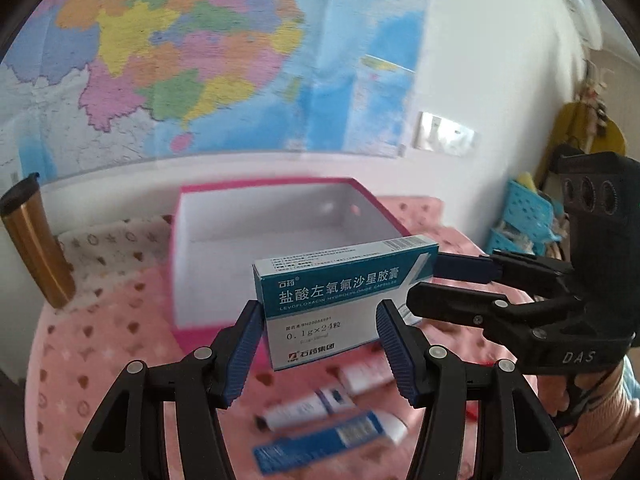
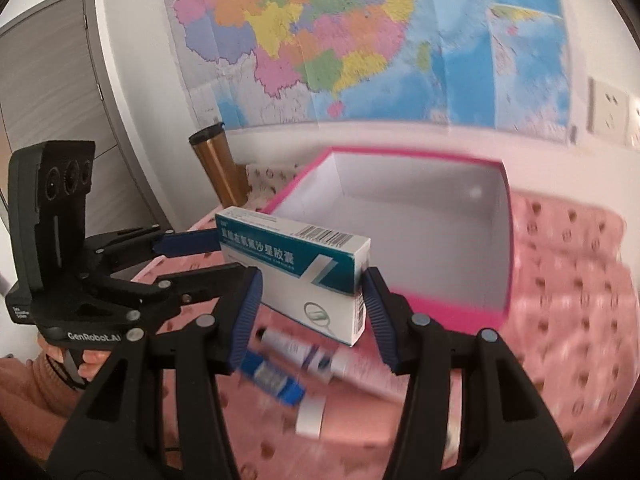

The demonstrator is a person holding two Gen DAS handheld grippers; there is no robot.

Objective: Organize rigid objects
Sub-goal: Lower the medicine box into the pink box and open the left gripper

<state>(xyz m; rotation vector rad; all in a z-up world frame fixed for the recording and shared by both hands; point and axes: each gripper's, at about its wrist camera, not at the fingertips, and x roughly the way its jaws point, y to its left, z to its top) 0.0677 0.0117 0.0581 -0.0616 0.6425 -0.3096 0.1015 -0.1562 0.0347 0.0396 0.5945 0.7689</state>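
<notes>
Medicine box [image 1: 344, 300] held clear of the pink cloth, both grippers on it. Left gripper [image 1: 320, 344] clamped on one end, pads pressing its short sides; right gripper [image 2: 312, 312] clamped on the other end, same way. Box long axis runs gripper to gripper, broad face twd left gripper. Pink storage box [image 1: 178, 264] lies straight ahead of and below both grippers, just beyond the held box, top open, nothing seen inside. Judgement: next move is fwd and down over near rim; neither hand nearer, both share the load.

Writing: box reads "盐酸左氧氟沙星胶囊", "LEVOFLOXACIN HYDROCHLORIDE CAPSULES" (partly blurred), "0.1g×24粒", "石药集团". Right gripper body "DAS"; left gripper body "GenRobot.AI". Tubes [image 1: 304, 408] under the grippers, labels too blurred to read
</notes>
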